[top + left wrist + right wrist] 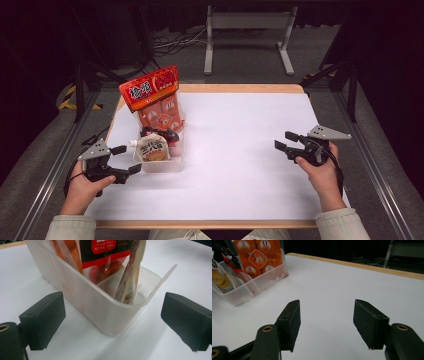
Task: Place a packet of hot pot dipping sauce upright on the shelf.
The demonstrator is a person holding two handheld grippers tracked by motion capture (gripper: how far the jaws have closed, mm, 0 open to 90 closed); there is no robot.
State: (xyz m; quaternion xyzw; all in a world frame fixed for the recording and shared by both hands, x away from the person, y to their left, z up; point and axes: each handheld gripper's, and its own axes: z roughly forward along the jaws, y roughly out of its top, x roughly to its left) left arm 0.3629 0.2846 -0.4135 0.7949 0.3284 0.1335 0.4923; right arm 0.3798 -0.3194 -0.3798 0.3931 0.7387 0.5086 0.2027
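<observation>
At table's left, clear bin (162, 164) long axis running away, left gripper (128, 159) spread beside its near end.

The right gripper (325, 323), fingers (290, 322) spread, hovers over the white table (337, 282), plastic bin (249, 287) far left.

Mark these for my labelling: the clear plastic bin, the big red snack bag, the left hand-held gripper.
clear plastic bin (165, 165), high view, front wall.
big red snack bag (150, 90), high view, top header.
left hand-held gripper (127, 159), high view, between fingertips.
</observation>
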